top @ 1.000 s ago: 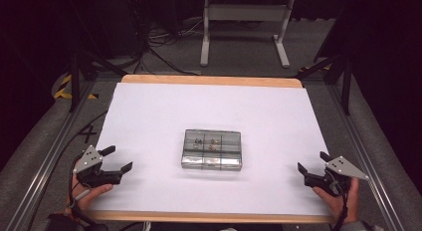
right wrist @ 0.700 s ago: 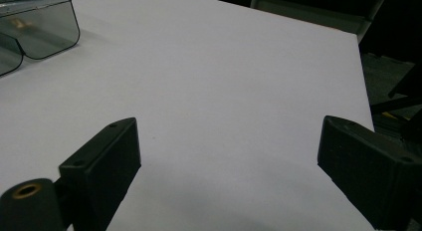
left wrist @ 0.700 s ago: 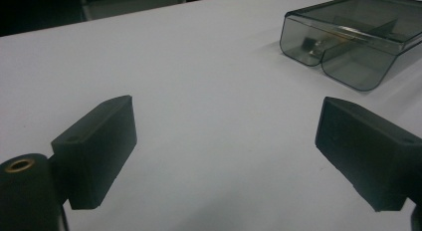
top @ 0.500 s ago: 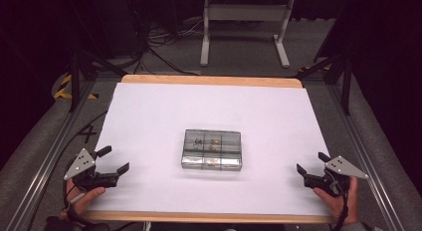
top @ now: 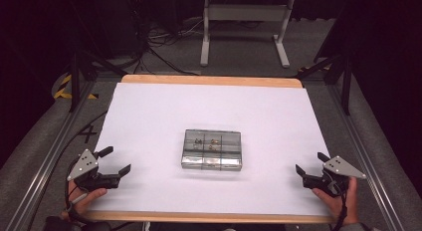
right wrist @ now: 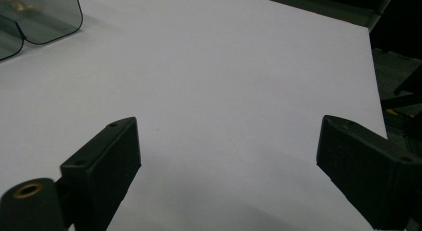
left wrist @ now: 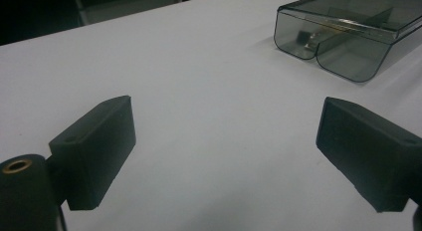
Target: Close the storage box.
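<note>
A clear smoky plastic compartment box (top: 213, 149) with small metal parts inside lies in the middle of the white table (top: 149, 111). My left gripper (top: 115, 160) rests near the front left corner, open and empty, well left of the box. My right gripper (top: 311, 165) sits near the front right corner, open and empty, well right of the box. In the left gripper view the box (left wrist: 348, 32) stands at the upper right beyond the wide-apart jaws of the left gripper (left wrist: 226, 156). Ahead of the right gripper (right wrist: 229, 166) lies bare table, with the box's corner (right wrist: 40, 14) at the upper left.
The table has a wooden edge (top: 209, 81) at the far side. Metal rails (top: 45, 161) run along both sides. A white stand (top: 244, 27) and cables lie on the floor beyond the table.
My left gripper has drifted slightly left and toward the front edge. The right gripper and the box stay where they were.
</note>
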